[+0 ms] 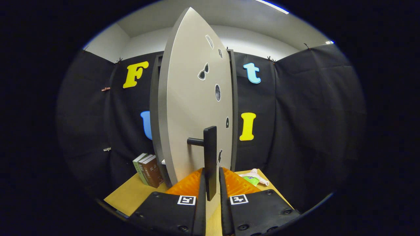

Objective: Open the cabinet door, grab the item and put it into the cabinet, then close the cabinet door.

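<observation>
The gripper (212, 178) is seen nearest, its fingers (200, 183) closed in on the lower end of the vertical black door handle (210, 160), which is pinched between them with almost no gap on either side. Just beyond the fingers, the grey cabinet door (190, 98), dotted with small stickers, is swung well out from the cabinet frame (233, 108) and is seen nearly edge-on, so the door-opening step is judged to be under way or close to done. On the wooden table (131, 193), a white and green toy figure (254, 177) is seen lying to the right of the fingers, near the cabinet's foot; it is taken to be the item, not yet grabbed. Two books (148, 170) are stood to the left of the door. The cabinet's interior is hidden by the door. Grabbing, placing inside and closing are all judged to be left.
</observation>
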